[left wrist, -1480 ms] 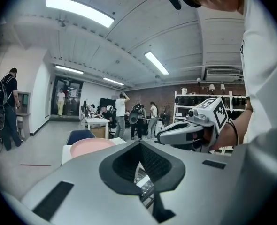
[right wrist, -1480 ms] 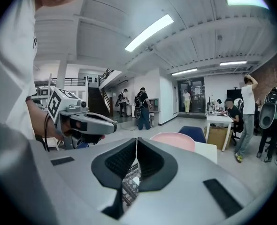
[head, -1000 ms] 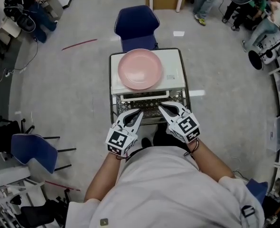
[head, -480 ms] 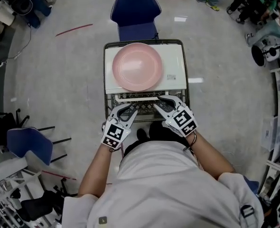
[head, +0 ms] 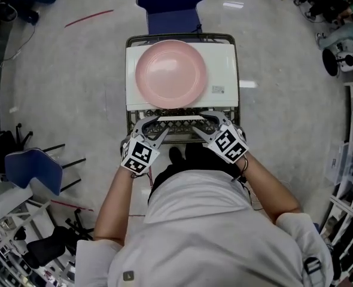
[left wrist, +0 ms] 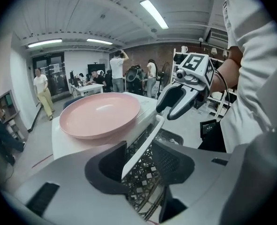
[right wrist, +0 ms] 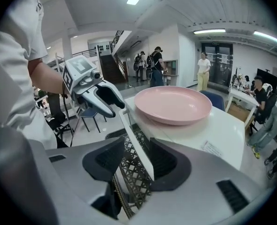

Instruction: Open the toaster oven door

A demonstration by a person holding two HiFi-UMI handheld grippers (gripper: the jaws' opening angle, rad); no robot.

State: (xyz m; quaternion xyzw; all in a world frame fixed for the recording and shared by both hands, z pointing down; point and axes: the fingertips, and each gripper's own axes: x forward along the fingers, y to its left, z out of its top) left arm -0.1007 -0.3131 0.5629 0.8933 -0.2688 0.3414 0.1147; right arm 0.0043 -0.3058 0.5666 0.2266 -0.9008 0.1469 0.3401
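1. My left gripper: fingers apart, jaws have just been opening. The white door handle runs through the gap; pads not pressing on it.
2. My right gripper: same. Fingers spread, just been opening, handle bar between them and not clamped.
3. In the head view the two grippers sit at opposite ends of the handle, left gripper at its left end, right gripper at its right, both angled down at it.
4. Step, as I judge it: lining up on the handle, no grasp yet. Next I'd close both on the bar evenly, then pull it toward me and down. An uneven grip could twist the bar or tug the oven forward.
5. Toaster oven: white box directly in front of me, front facing me, handle along the top front edge. Door looks closed or near it, can't be sure.
6. A pink plate sits on its top and could slide if I jerk.
7. The oven stands inside a dark wire crate, mesh just below the handle.
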